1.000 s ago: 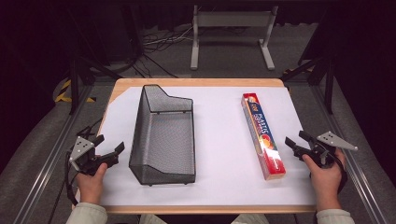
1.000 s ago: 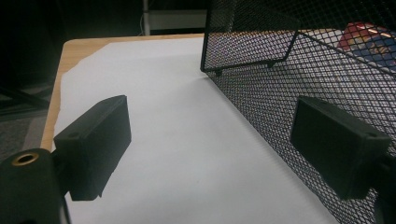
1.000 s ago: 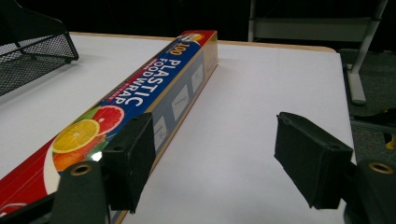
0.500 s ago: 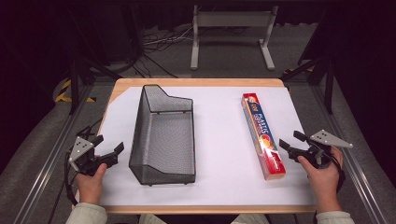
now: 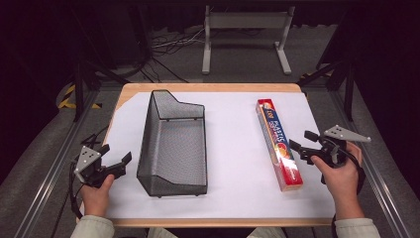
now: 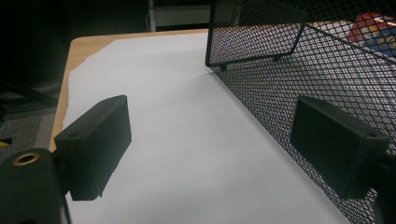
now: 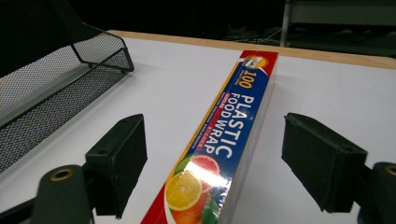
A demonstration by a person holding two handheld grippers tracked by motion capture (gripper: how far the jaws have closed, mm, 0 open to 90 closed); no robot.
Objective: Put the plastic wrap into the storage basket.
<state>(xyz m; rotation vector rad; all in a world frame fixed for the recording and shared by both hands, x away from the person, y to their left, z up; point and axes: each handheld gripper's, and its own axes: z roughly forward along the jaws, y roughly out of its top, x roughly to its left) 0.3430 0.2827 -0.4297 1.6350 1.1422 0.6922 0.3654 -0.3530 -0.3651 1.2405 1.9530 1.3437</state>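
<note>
Right gripper (image 5: pixel 301 141) nearer wrap box (image 5: pixel 278 143)

We are seeing the right gripper (image 5: pixel 303 140) spreading its jaws wide over the near half of the plastic food wrap box (image 7: pixel 219 140), with bare white sheet lying open on both sides of it. Ahead of this gripper the box is running lengthwise, blocking any straight push forward. Off to its left, a broad open lane is separating it from the mesh basket (image 5: pixel 173 144). The left gripper (image 5: pixel 115 159) is also standing open, and the basket's long wall (image 6: pixel 299 93) is rising just beside its right jaw. Ahead and to its left, white sheet (image 6: pixel 163 102) is lying free up to the table edge.
</note>
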